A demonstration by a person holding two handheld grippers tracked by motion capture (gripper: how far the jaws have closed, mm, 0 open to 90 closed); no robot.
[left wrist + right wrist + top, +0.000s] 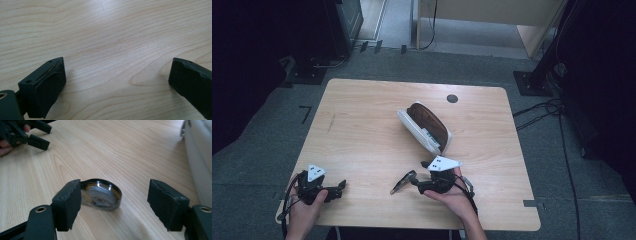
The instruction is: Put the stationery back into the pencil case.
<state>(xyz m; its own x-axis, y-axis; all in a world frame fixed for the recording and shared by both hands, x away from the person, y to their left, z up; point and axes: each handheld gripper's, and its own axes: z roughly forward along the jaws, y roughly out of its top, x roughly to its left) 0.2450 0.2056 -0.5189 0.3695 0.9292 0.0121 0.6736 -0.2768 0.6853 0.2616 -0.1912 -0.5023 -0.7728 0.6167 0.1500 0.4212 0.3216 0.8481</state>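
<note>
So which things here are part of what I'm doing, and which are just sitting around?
In play:
- round disc-shaped piece, between the open right gripper jaws
- white case with brown lining, nearby

Lying about:
- left gripper, open over bare table
- dark grommet

One wooden table [362, 130], two handheld grippers, left gripper [337, 189] and right gripper [404, 181], one small round lidded disc [101, 194], one white open case [424, 127] with brown lining, one dark round table grommet [452, 98].
</note>
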